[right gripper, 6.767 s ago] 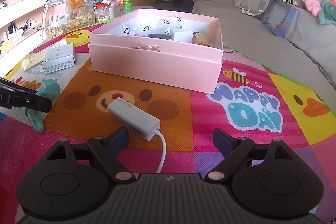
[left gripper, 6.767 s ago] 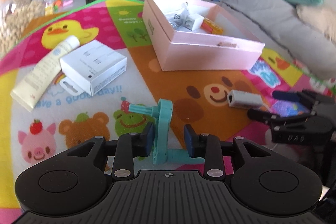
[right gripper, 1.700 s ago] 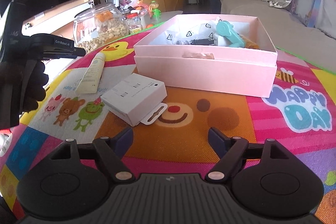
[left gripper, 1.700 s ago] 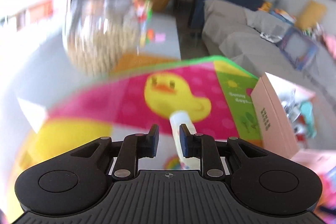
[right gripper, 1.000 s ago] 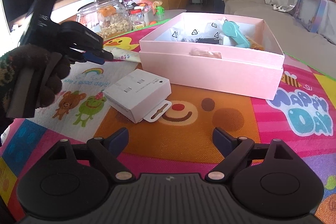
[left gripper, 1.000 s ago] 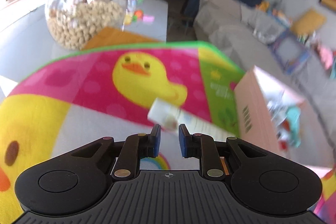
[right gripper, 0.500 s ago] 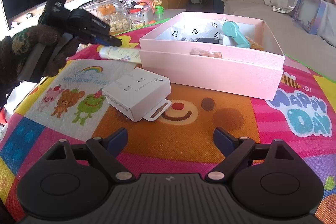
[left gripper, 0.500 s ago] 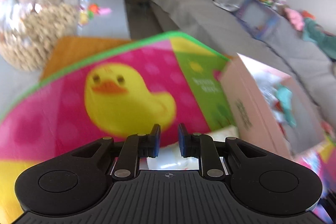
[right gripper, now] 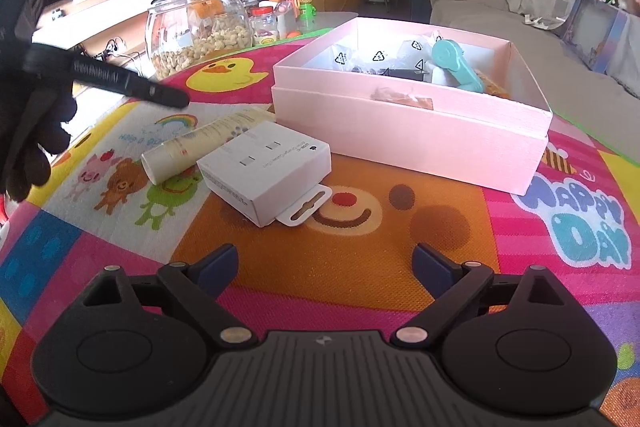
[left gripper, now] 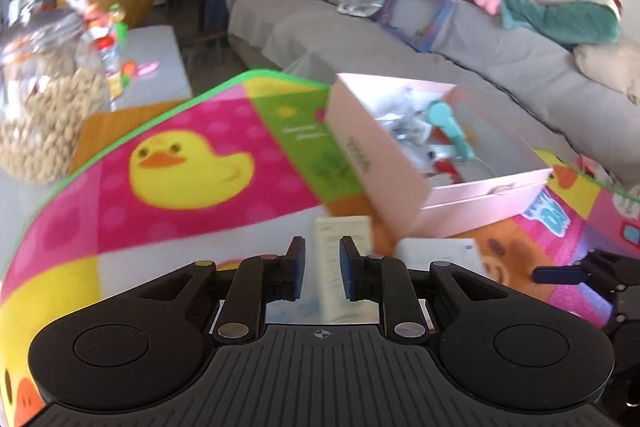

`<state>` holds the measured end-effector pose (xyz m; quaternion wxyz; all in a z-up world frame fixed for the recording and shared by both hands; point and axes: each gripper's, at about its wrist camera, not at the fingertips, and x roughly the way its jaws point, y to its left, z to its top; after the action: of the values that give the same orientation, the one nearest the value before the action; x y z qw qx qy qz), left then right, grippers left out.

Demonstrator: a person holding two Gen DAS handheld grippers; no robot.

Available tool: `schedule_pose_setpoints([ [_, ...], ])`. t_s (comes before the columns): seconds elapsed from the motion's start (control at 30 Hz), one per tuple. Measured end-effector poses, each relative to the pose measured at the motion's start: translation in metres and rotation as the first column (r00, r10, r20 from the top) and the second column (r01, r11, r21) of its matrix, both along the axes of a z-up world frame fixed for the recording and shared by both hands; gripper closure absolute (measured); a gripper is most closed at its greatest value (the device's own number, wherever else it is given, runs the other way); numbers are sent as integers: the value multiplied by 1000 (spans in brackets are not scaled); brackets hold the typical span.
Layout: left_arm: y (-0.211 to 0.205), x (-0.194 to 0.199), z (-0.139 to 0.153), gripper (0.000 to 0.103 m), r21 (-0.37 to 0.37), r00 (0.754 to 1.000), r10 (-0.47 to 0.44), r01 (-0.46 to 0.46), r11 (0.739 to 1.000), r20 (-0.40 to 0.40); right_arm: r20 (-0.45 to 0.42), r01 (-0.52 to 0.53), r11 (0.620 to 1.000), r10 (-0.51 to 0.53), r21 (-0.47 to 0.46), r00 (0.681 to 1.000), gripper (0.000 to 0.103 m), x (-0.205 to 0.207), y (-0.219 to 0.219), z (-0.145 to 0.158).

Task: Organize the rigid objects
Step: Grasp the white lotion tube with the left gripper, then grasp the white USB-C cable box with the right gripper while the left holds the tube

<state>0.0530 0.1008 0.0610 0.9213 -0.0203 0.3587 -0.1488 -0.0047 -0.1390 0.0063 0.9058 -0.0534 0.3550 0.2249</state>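
A pink open box [right gripper: 412, 131] holds wrapped packets and a teal tool [right gripper: 456, 65]; it also shows in the left wrist view [left gripper: 380, 163]. A cream tube [right gripper: 200, 143] lies on the mat beside a white carton [right gripper: 266, 169]. My left gripper [left gripper: 322, 273] hovers above the tube [left gripper: 340, 267], jaws a narrow gap apart, holding nothing; it shows in the right wrist view [right gripper: 160, 95] raised above the mat. My right gripper [right gripper: 326, 267] is wide open and empty, low over the mat in front of the carton.
A colourful play mat [right gripper: 400, 227] covers the table. A glass jar of nuts [right gripper: 196, 27] and small bottles stand at the far left edge. A grey sofa [left gripper: 440, 39] lies beyond the table.
The tube left my left gripper and now lies flat on the mat by the carton. My left gripper swung right toward the pink box. My right gripper stayed put.
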Motion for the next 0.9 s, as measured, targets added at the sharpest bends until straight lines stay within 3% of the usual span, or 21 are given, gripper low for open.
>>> schedule_pose_setpoints([
  [0.13,-31,4,-11,80,152,1000,13,-11,988,-18,1,-1,1000,1,-3,1000,9,0,0,0],
  [0.23,-43,2,-22,80,234,999,4,-11,972,33,0,-1,1000,1,1,1000,9,0,-1,0],
  [0.33,-43,4,-22,80,172,1000,-20,20,985,2,-3,-4,1000,4,9,1000,8,0,-2,0],
  [0.4,-43,7,-24,66,133,998,-36,42,990,-47,-7,-10,1000,10,15,1000,6,0,-3,0],
  [0.5,-49,9,-34,66,170,996,-32,46,984,-84,-17,-20,999,21,32,1000,4,3,-5,0],
  [0.7,-39,2,-44,66,91,999,34,-30,995,-42,-54,-33,996,37,81,998,0,8,-11,2],
  [0.9,-38,-29,-50,69,57,997,67,-70,996,48,-41,-46,999,47,19,998,0,6,-2,1],
])
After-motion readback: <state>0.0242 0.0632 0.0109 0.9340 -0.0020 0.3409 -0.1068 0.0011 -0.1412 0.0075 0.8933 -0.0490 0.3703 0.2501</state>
